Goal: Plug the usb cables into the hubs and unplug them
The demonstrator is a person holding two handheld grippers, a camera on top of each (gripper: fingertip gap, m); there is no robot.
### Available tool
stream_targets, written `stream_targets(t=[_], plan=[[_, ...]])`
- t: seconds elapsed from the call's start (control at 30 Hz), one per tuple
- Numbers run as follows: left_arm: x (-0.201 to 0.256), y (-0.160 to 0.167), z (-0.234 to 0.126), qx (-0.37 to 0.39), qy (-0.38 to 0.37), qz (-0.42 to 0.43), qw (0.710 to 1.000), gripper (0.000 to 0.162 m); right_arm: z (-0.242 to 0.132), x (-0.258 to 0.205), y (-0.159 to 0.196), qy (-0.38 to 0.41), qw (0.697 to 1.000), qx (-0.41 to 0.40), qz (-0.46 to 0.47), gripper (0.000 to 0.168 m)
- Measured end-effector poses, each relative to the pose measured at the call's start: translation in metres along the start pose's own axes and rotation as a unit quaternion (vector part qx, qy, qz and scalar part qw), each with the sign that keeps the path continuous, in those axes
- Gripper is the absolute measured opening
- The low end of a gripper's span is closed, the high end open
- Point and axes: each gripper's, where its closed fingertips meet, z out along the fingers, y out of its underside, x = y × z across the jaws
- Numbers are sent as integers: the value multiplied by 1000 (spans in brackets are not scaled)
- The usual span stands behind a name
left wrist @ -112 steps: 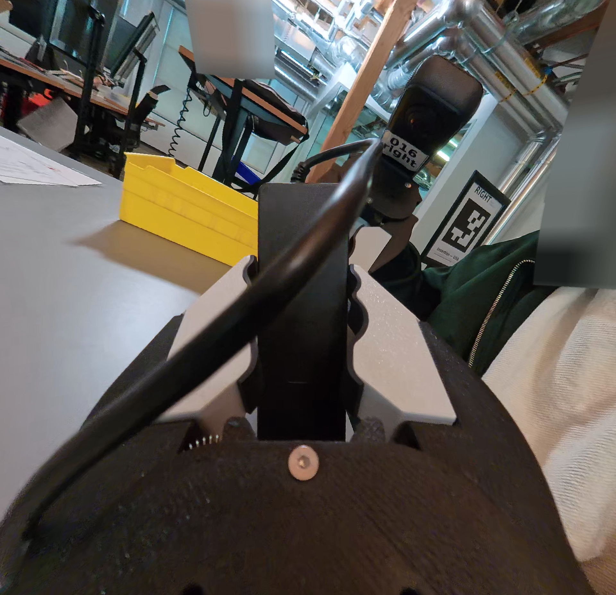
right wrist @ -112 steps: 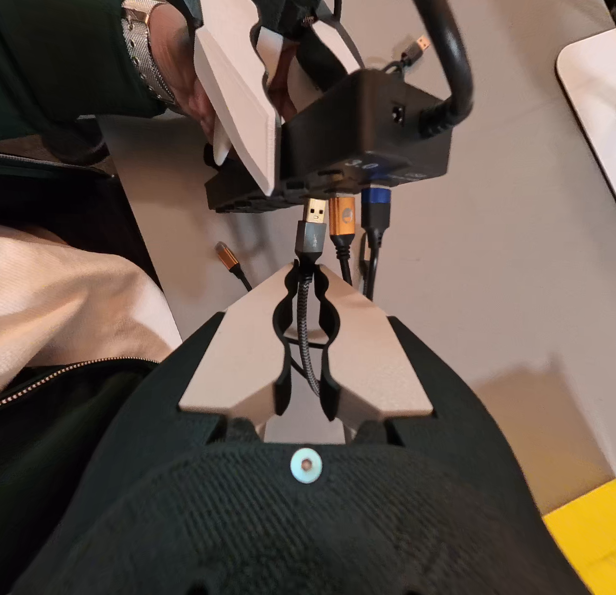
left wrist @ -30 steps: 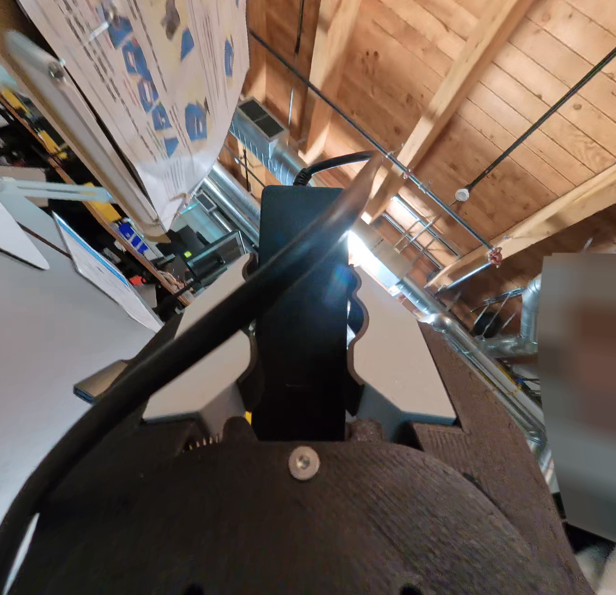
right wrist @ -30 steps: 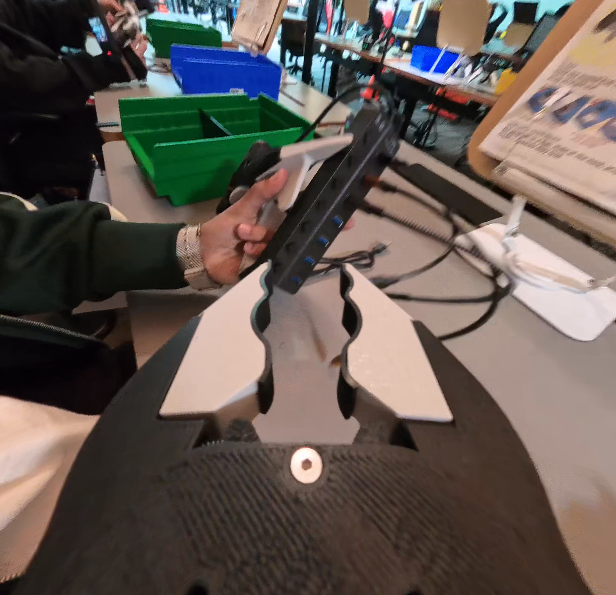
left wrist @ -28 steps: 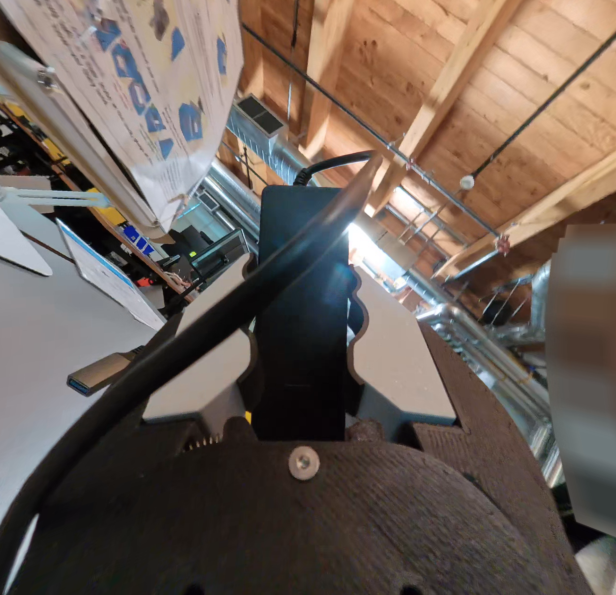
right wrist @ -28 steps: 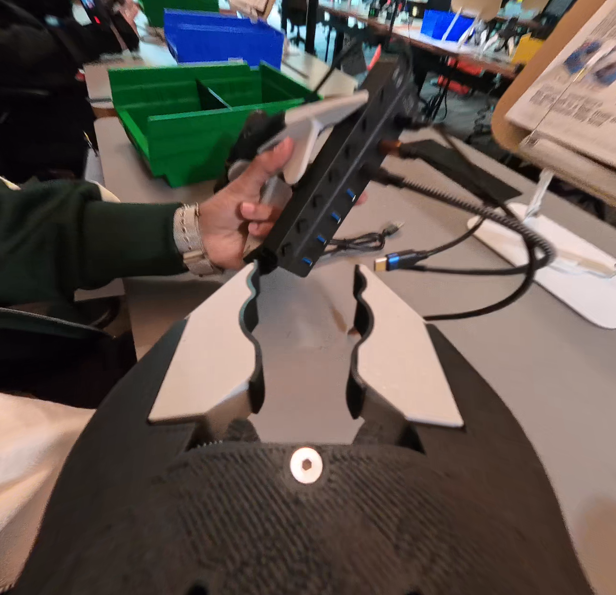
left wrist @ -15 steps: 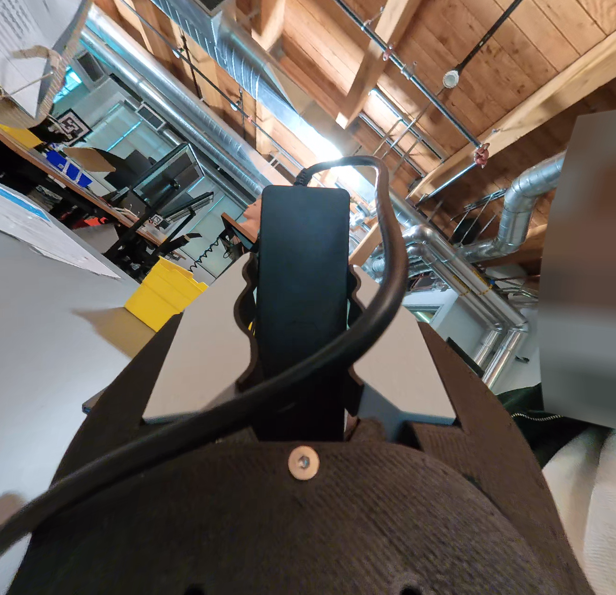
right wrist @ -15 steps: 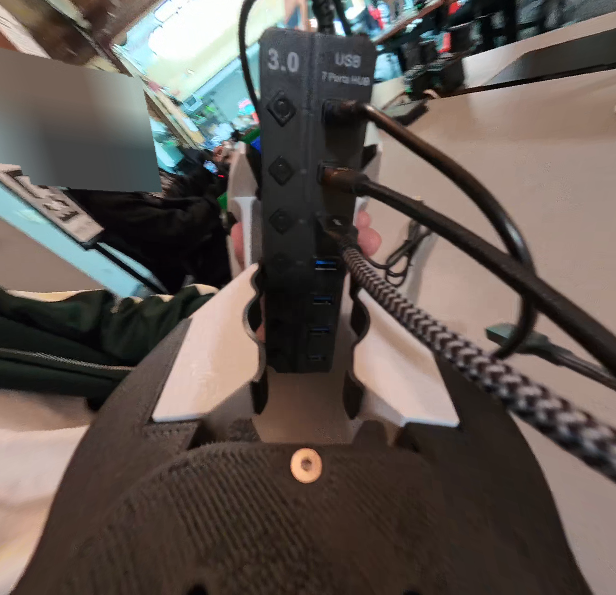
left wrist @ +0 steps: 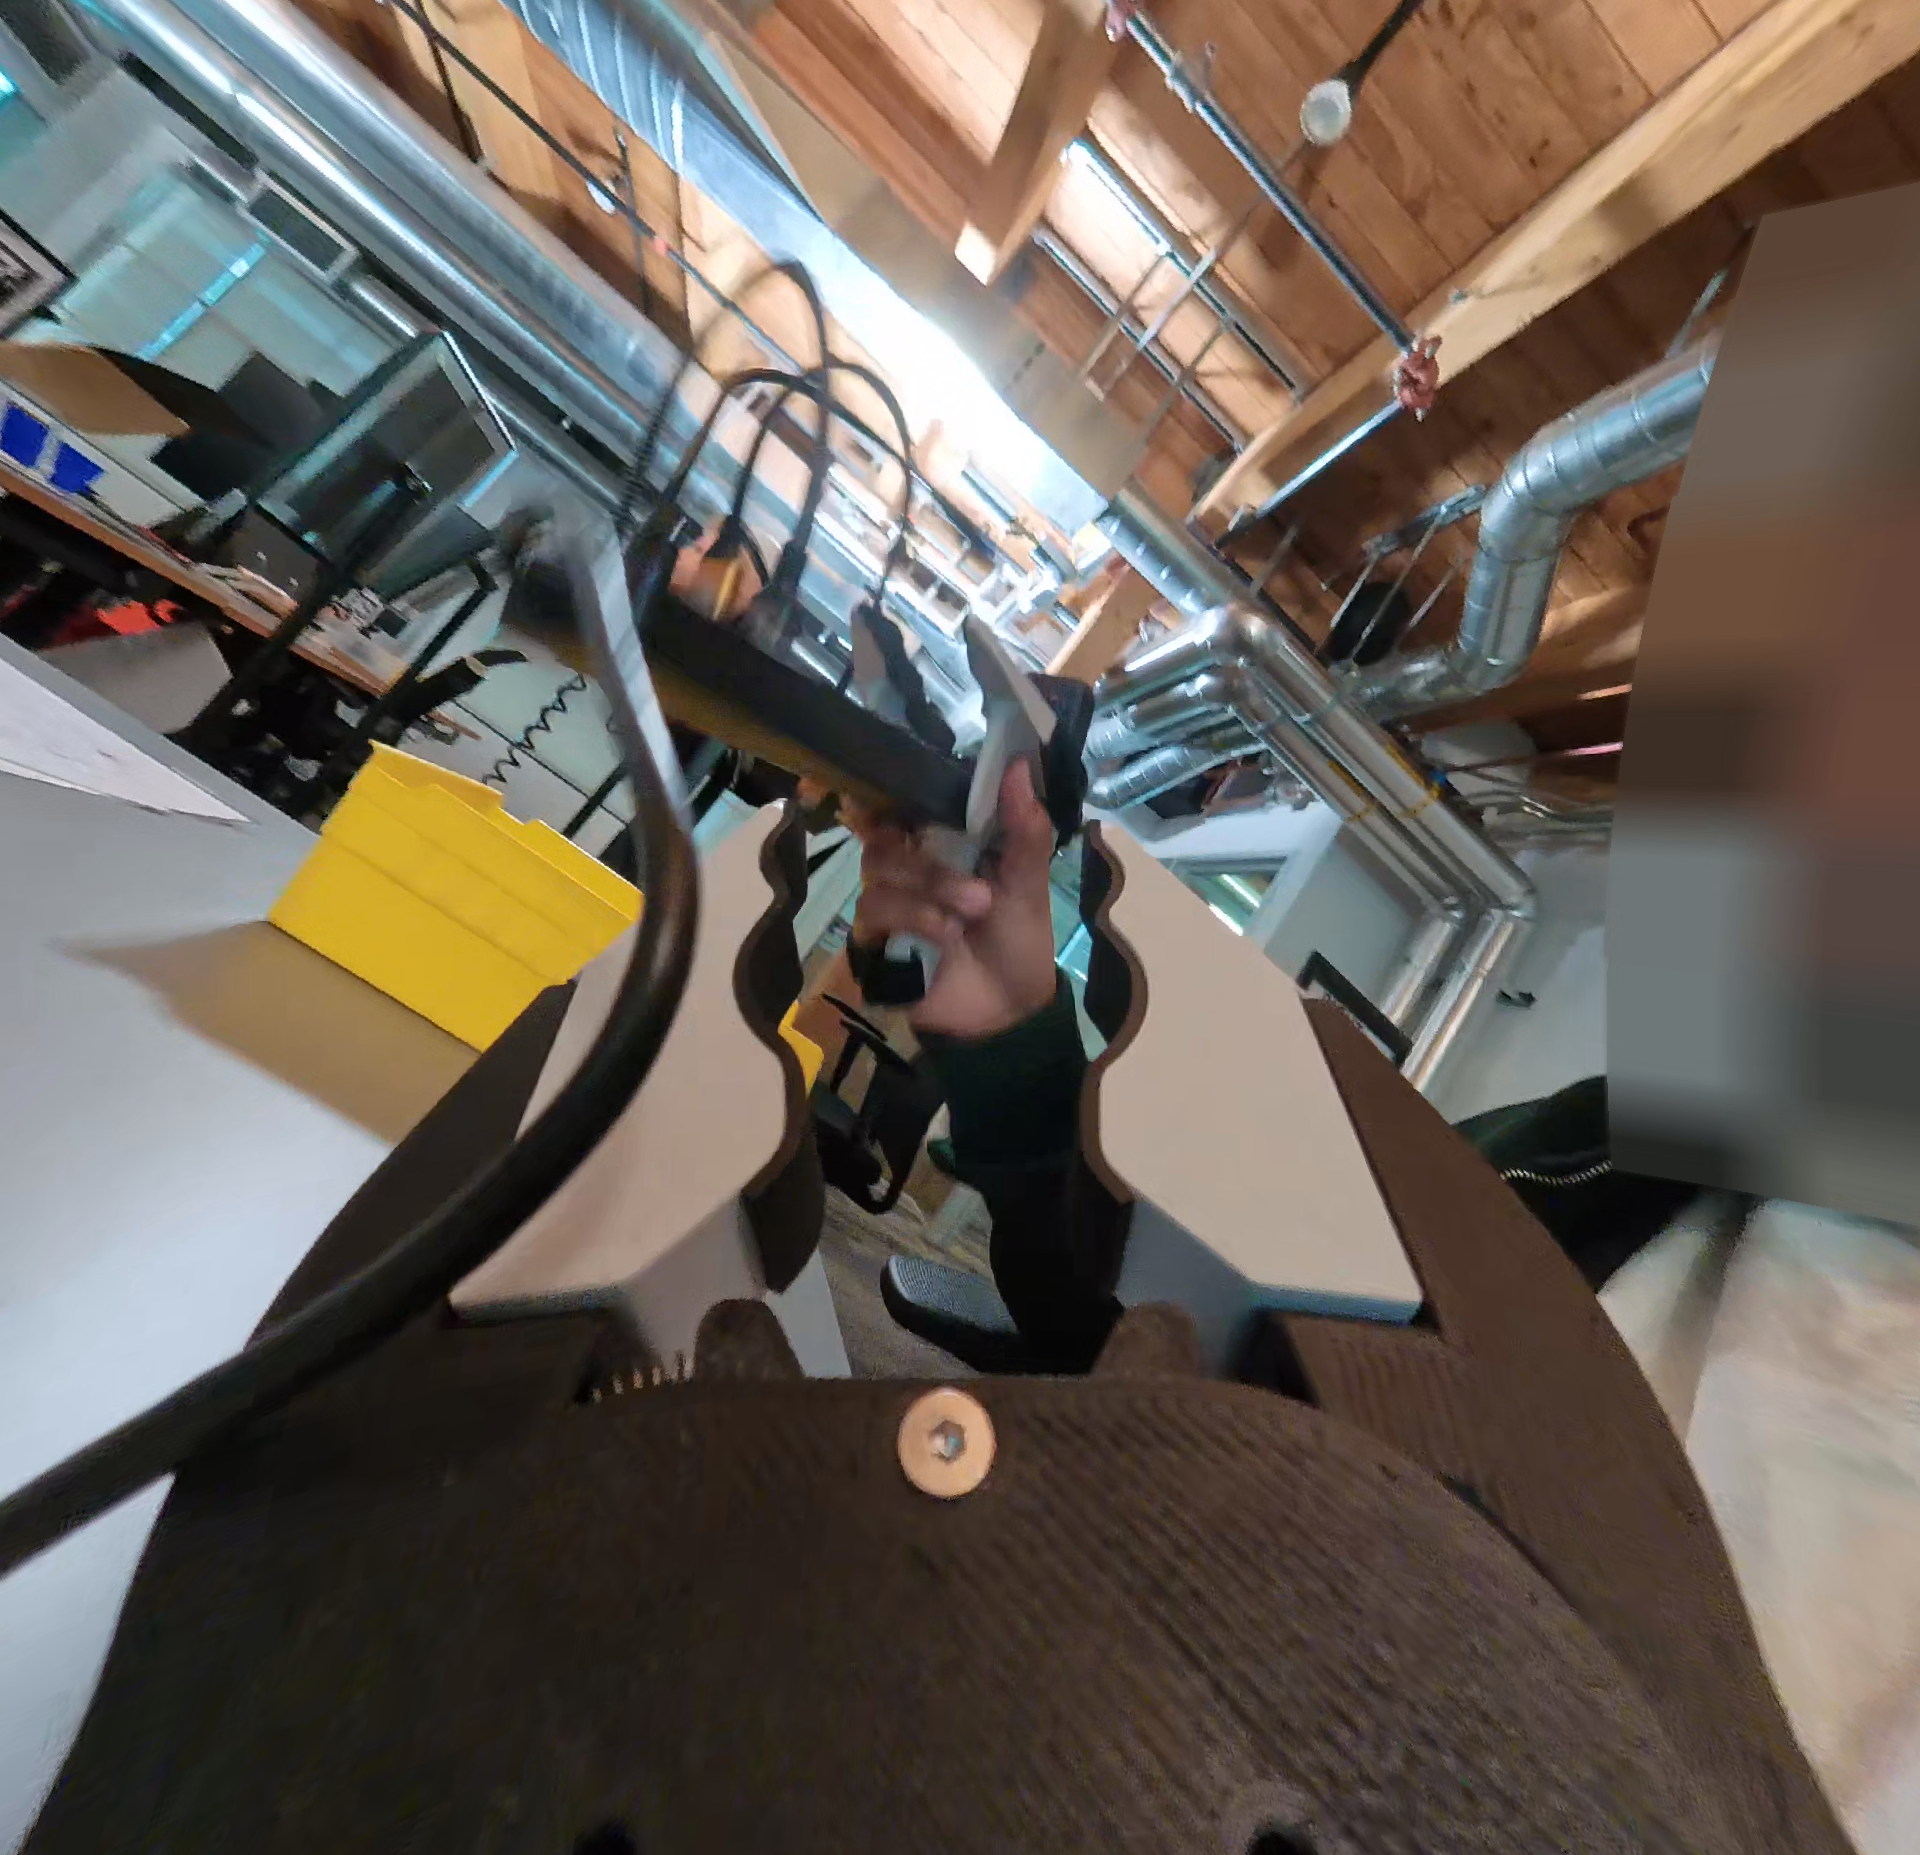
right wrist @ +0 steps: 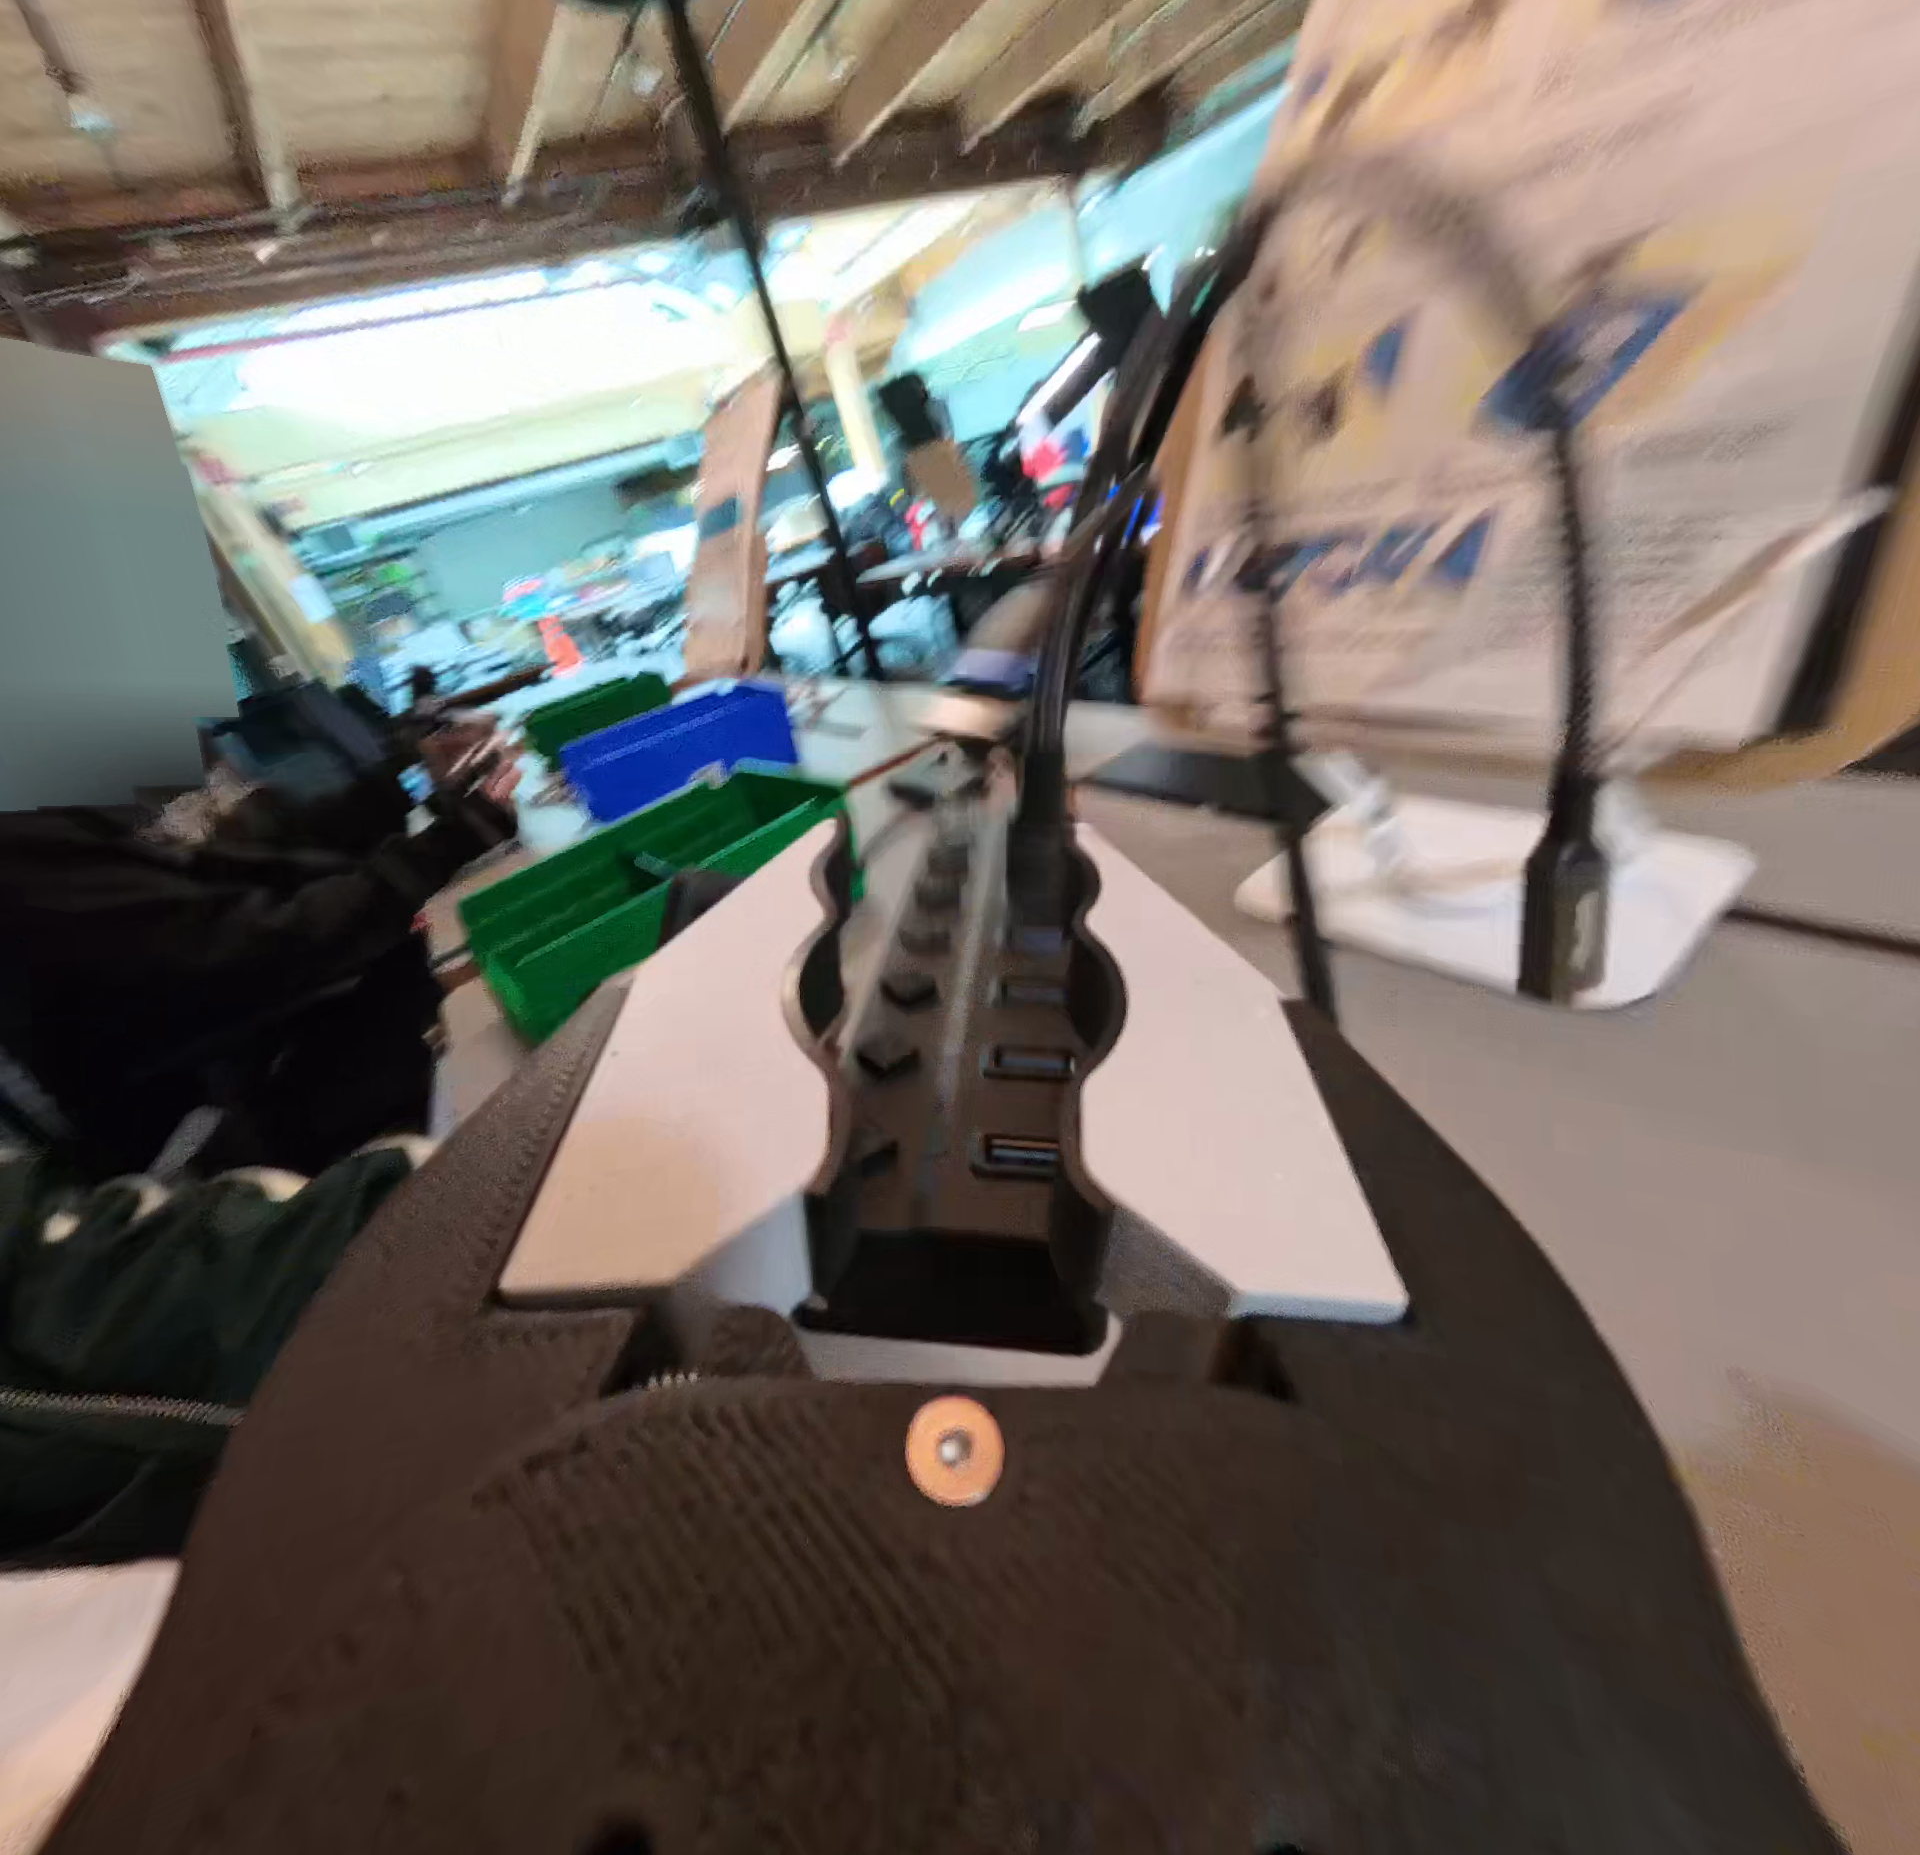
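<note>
Hub [right wrist: 966, 1057]: black, long, clamped between closed fingers of right gripper [right wrist: 961, 870], lengthwise along them, raised off table [right wrist: 1558, 1182]. Row of buttons toward 10 o'clock, row of ports toward 2 o'clock; near ports vacant.

Cable [right wrist: 1049, 766]: black, seated in a far port at 12 o'clock, rising steeply. Braided cable [right wrist: 1574, 662]: arching at 2 o'clock, plug end hanging; seating not discernible through blur.

Left gripper [left wrist: 940, 849]: fingers wide apart, holding nothing. Same hub seen at 12 o'clock in left wrist view, held by far gripper and hand [left wrist: 961, 922]; several cables looping above it. Hub lead [left wrist: 634, 932]: draped over left finger at 10 o'clock.

Bins: yellow [left wrist: 447, 891] at 10 o'clock, green [right wrist: 644, 891] at 10 o'clock in right wrist view.

Risks, judged: lead across open finger liable to snag and drag hub askew; one-end grip liable to let hub pivot when a plug gets pulled; hanging cable weight liable to loosen seated plugs.
</note>
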Motion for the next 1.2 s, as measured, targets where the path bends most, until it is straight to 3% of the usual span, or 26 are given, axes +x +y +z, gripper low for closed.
stream_targets(t=[0.1,0.13,0.27,0.47,0.63,0.77,0.9,0.97,1.0,1.03,1.1,1.13,1.2], plan=[[3,10,4,-20,7,1,1000,40,-35,21,-39,58,998,17,-26,30],[0,14,6,-30,-2,2,1000,40,-42,28,-41,75,996,10,-39,0],[-9,17,5,-36,-28,2,999,33,-41,51,4,114,986,-93,-73,0],[-14,11,-2,-35,-55,23,998,33,-44,58,42,113,973,-193,-52,0],[-19,8,-5,-25,-59,9,998,33,-71,63,109,160,930,-324,-68,53],[-20,9,-4,-24,-53,-7,998,32,-98,83,173,225,862,-439,-113,84],[-20,13,-2,-33,-51,-10,998,33,-107,96,217,239,817,-510,-123,107],[-20,14,-2,-33,-49,-12,998,33,-106,97,223,239,809,-521,-128,95],[-19,13,-2,-33,-48,-14,998,33,-106,100,221,243,807,-522,-134,76],[-19,13,-2,-32,-47,-16,998,33,-107,100,221,240,805,-526,-135,66],[-20,12,-2,-28,-47,-19,998,33,-106,94,221,223,805,-535,-128,62],[-20,10,-3,-25,-47,-19,998,33,-100,93,214,222,813,-519,-144,24],[-20,5,-5,-14,-48,-14,999,32,-87,91,187,236,836,-462,-178,23]])
